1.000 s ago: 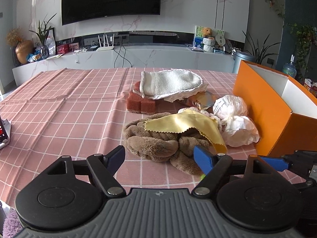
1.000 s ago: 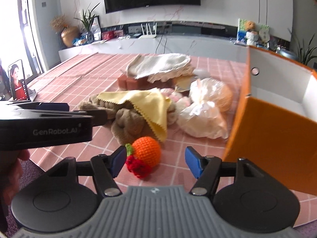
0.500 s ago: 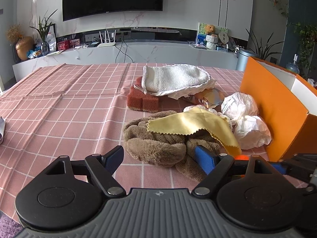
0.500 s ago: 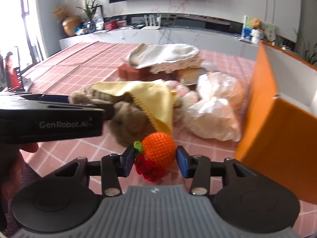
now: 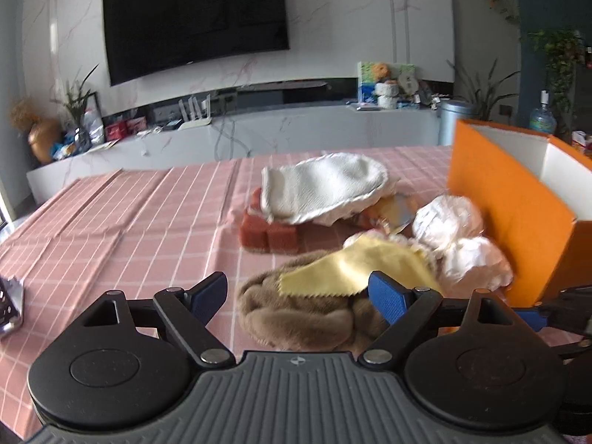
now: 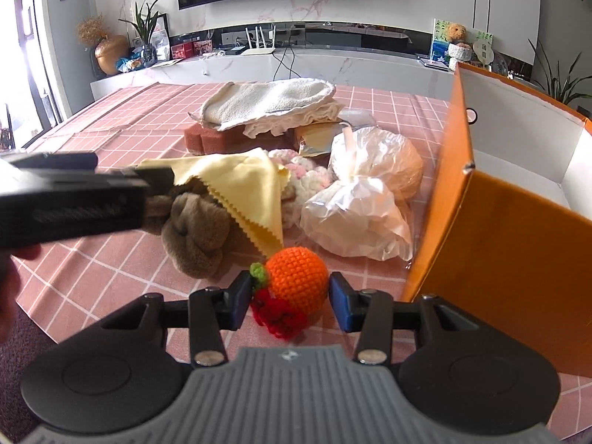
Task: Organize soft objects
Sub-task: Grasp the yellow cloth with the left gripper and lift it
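Observation:
My right gripper (image 6: 290, 296) is shut on a crocheted orange (image 6: 298, 281) with a green leaf and red trim, held just above the pink checked tablecloth (image 6: 111, 259). My left gripper (image 5: 298, 294) is open and empty, hovering in front of a brown plush (image 5: 307, 314) that has a yellow cloth (image 5: 351, 268) draped over it. The plush (image 6: 196, 229) and the cloth (image 6: 244, 188) also show in the right wrist view. An open orange box (image 6: 507, 244) with a white inside stands to the right.
Two white plastic-wrapped bundles (image 6: 359, 218) lie beside the box. A white mitt (image 5: 318, 188) rests on a red-brown sponge (image 5: 268, 235) farther back. A pink-white fluffy item (image 6: 305, 179) sits behind the yellow cloth. A dark device (image 5: 7, 303) lies at the left table edge.
My right gripper closed on the crocheted orange and lifted it slightly. My left gripper stayed open and rose and tilted a little.

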